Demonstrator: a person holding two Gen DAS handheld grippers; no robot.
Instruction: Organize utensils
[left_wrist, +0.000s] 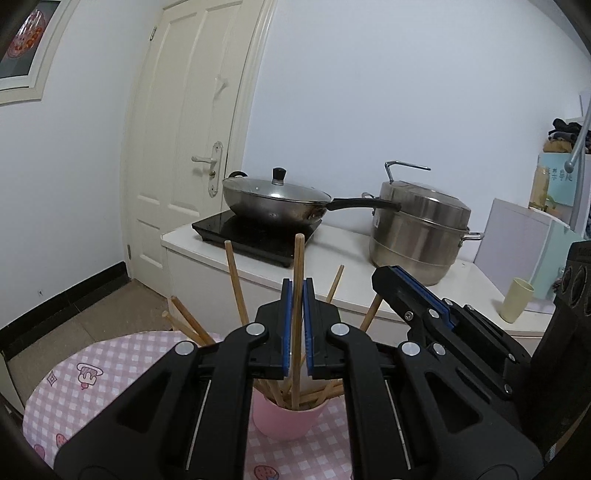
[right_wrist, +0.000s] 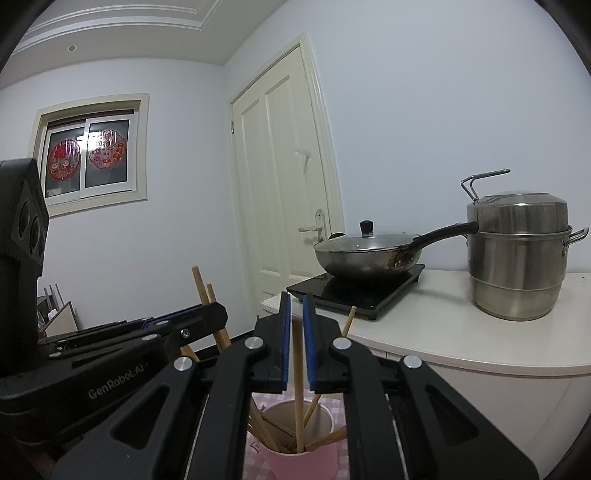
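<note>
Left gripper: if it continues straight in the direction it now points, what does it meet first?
Probably the white counter edge past the table, below the induction cooktop. The left gripper is shut on a chopstick over the pink cup; depth is uncertain.

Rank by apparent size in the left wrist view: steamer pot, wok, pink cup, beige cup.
1. Steamer pot and wok: similar, unranked.
2. Pink cup: partly hidden and nearest the camera, so unsure.
3. Beige cup: clearly smallest.
</note>
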